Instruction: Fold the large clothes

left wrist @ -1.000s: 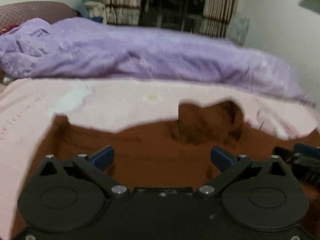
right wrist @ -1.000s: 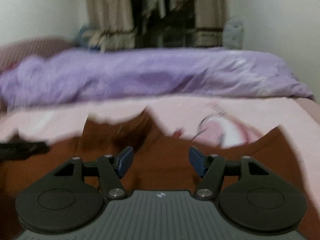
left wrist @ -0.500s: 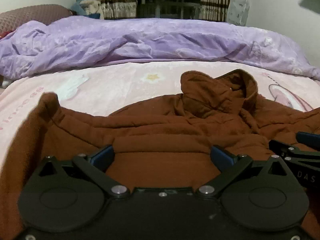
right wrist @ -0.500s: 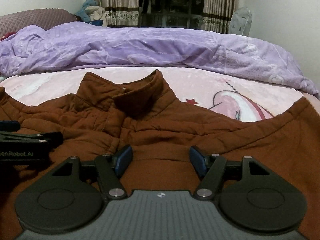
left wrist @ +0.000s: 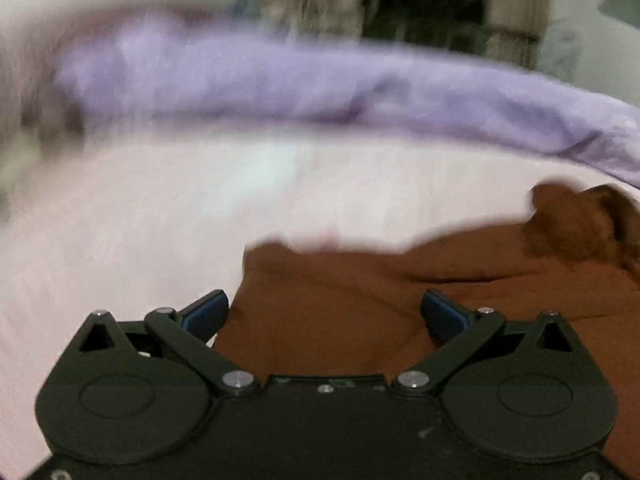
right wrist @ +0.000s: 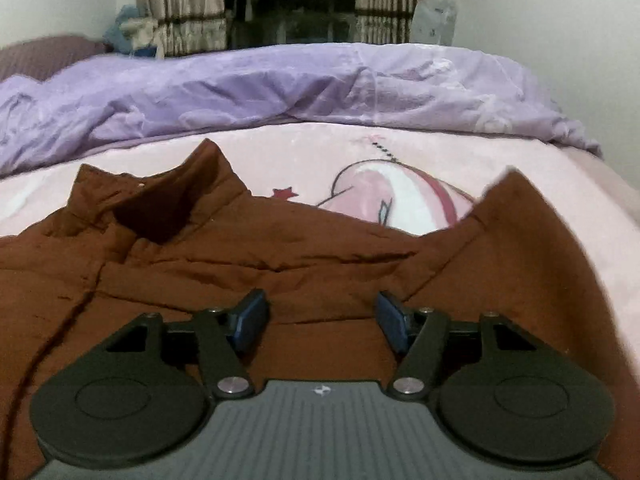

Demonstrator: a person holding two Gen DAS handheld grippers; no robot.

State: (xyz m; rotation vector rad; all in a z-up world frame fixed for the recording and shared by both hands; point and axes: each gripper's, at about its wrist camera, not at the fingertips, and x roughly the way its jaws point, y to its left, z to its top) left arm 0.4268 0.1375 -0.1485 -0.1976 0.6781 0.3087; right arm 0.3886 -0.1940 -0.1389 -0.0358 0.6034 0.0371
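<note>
Across the pink bed sheet, the brown jacket lies spread front side up, with its collar pointing toward 12 o'clock and its hem toward the person. Long axis of the body runs 6 to 12 o'clock; the sleeves extend along the 9-to-3 line.

Right gripper: jaws parted, nothing held, positioned low over the chest panel. From it, the collar lies at 11 o'clock and the raised right sleeve end at 1 o'clock, with the sleeve running down toward 4 o'clock.

Left gripper: jaws parted, nothing held. This view is heavily blurred. The jacket's left edge sits just at 11 o'clock of the gap, with bare sheet from 9 to 11 o'clock and the collar far off at 2 o'clock.

Assessment: each gripper is nearer its own side of the garment. The next fold probably brings a side or sleeve across the 6-to-12 axis, so the left gripper would take the left edge directly ahead. A purple quilt lies beyond at 12 o'clock, apart from the jacket.
</note>
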